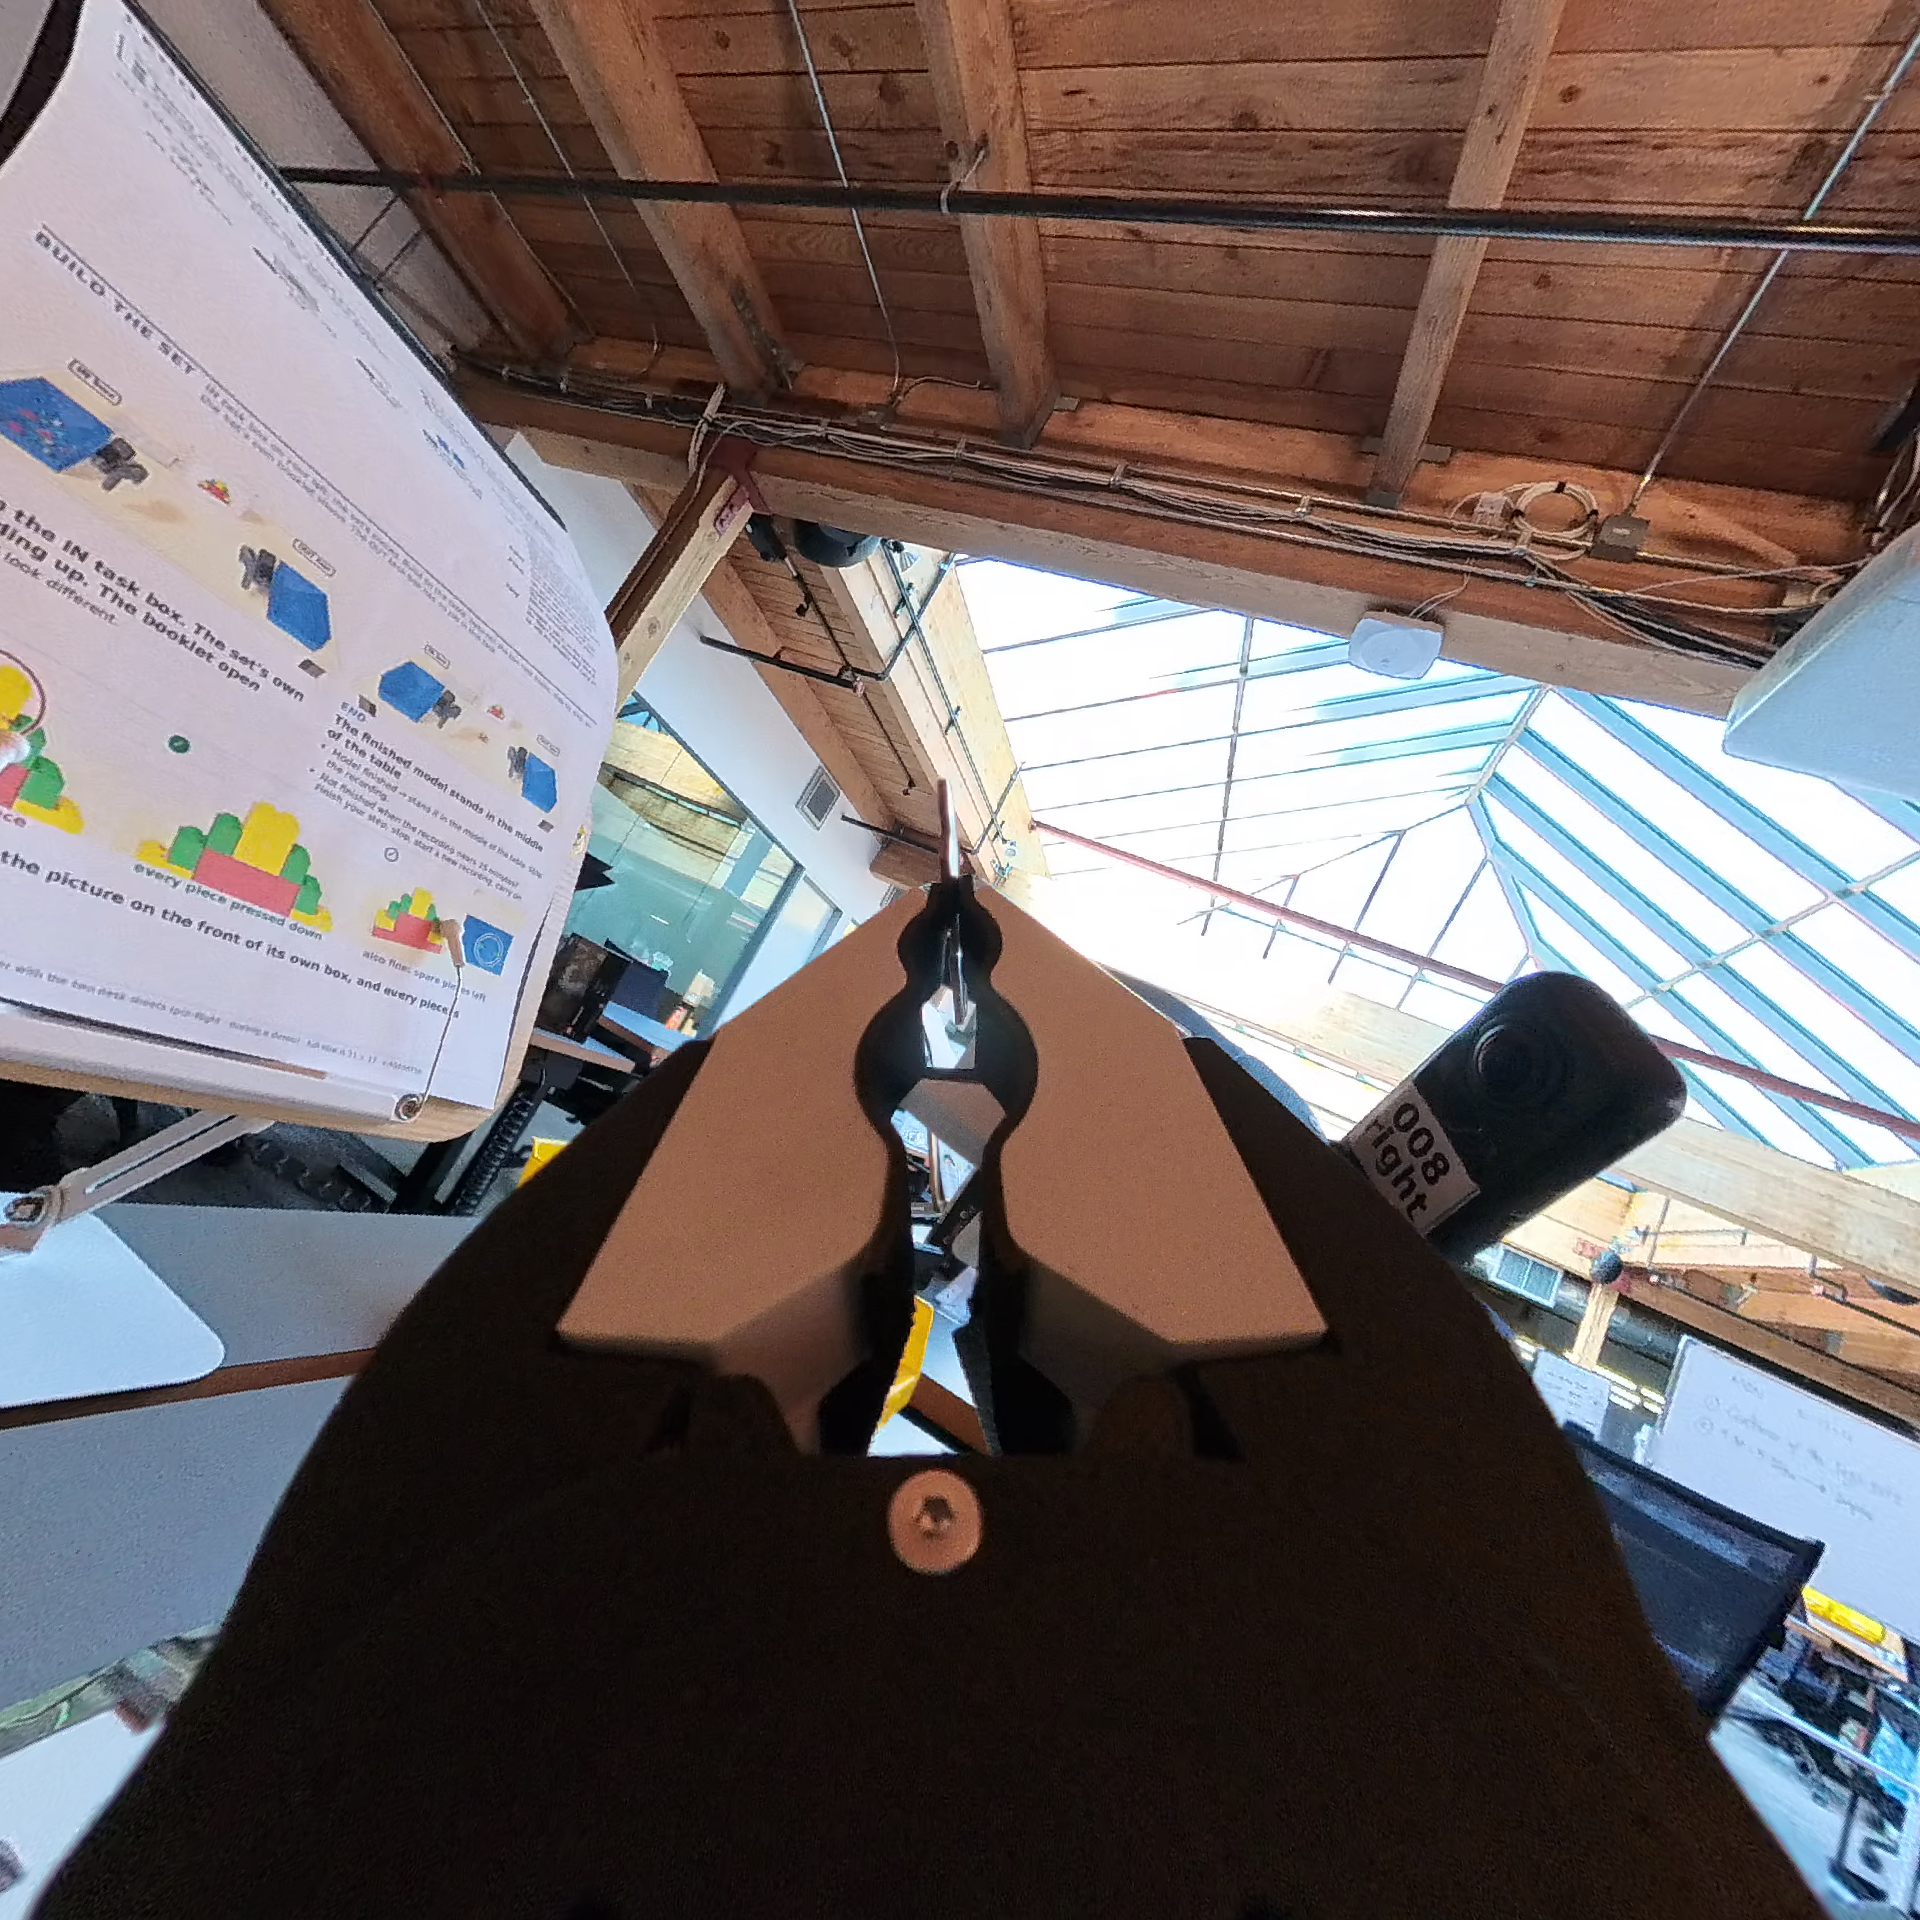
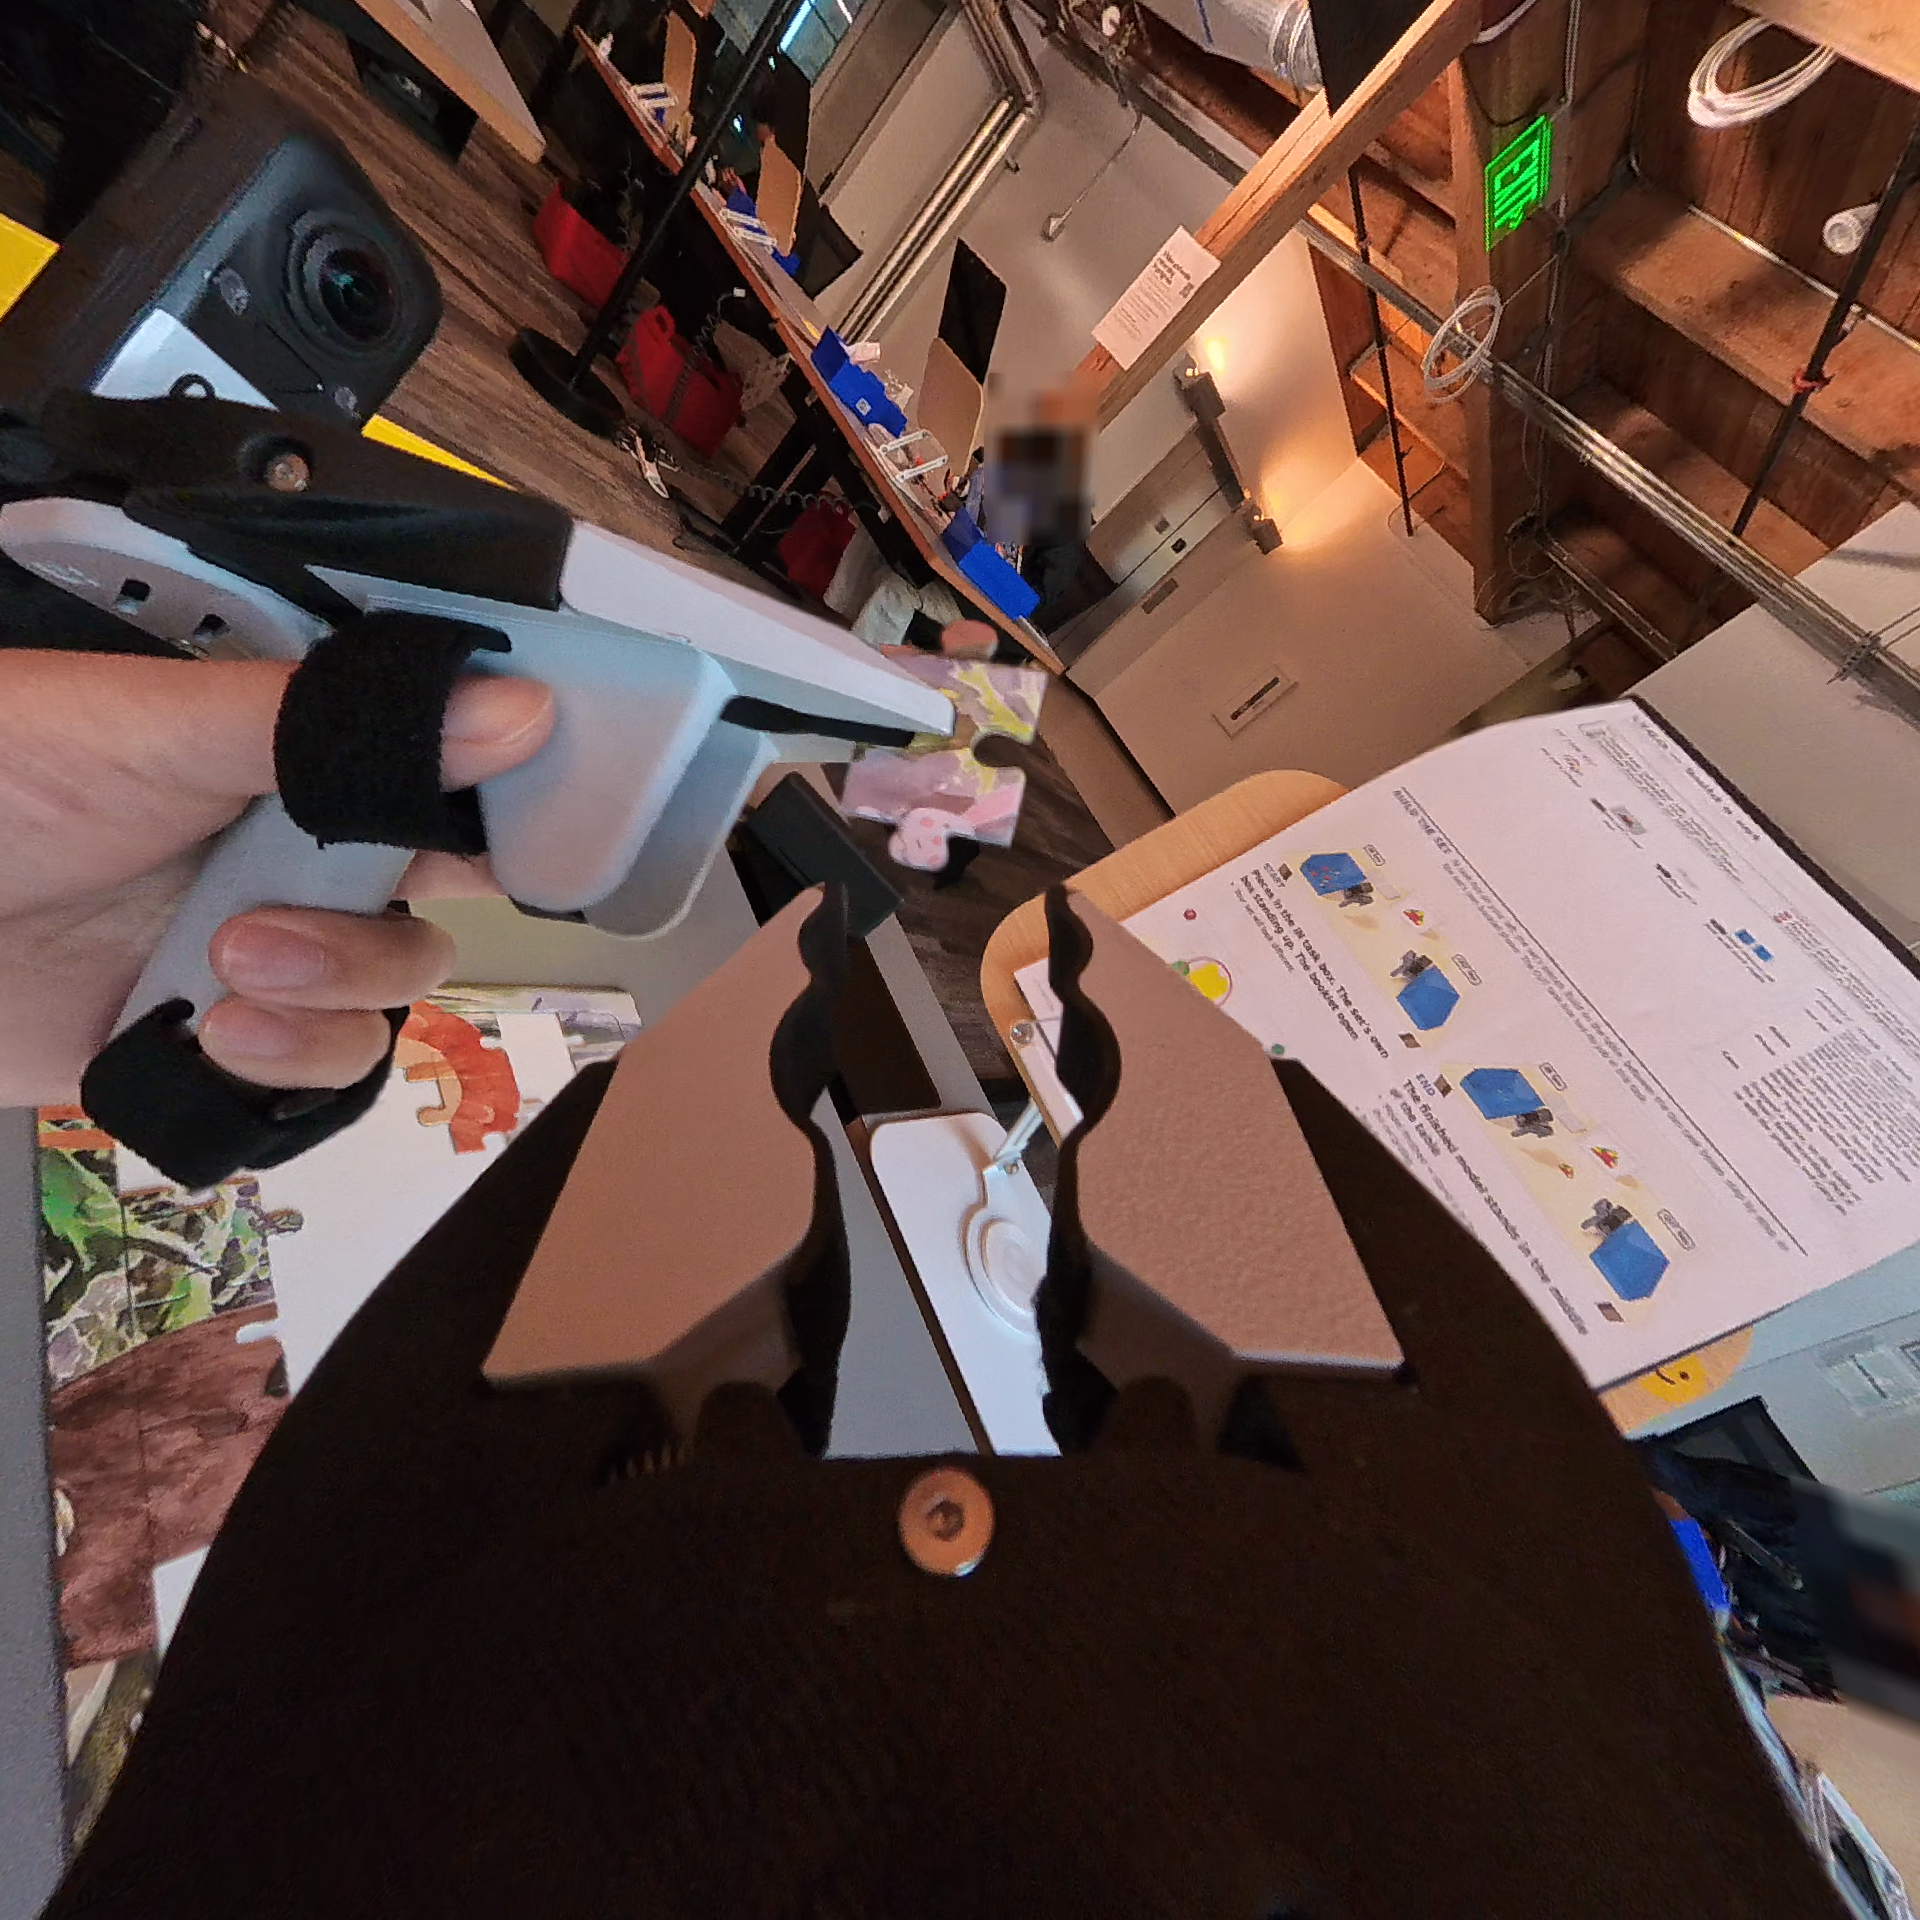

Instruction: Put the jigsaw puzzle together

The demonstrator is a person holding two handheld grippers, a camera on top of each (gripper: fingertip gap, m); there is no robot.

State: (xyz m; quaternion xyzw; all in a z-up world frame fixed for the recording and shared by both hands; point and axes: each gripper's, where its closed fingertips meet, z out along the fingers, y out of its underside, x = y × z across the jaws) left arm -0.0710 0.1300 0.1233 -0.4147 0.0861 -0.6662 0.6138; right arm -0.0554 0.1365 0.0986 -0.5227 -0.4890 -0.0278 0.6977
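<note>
My left gripper (image 1: 951,896) points up at the ceiling and is shut on a jigsaw piece (image 1: 949,831), which shows edge-on as a thin sliver between the tips. In the right wrist view the left gripper (image 2: 920,727) is held by a hand at the left and grips a pastel piece (image 2: 951,774) with pink and yellow print, raised in the air. My right gripper (image 2: 940,909) is open and empty, just below and short of that piece. The partly joined puzzle (image 2: 156,1299), green and brown with an orange figure, lies at the lower left.
A printed instruction sheet on a wooden board (image 2: 1507,1039) stands at the right; it also shows in the left wrist view (image 1: 260,623). A white flat base (image 2: 956,1216) lies beyond my right fingers. The right gripper's camera (image 1: 1538,1081) is close by. Workbenches with blue bins (image 2: 862,395) stand behind. The grippers are tip to tip, or close to it. The partly joined puzzle (image 2: 156,1299) sits 25 cm or so from the ends of my right fingers.
</note>
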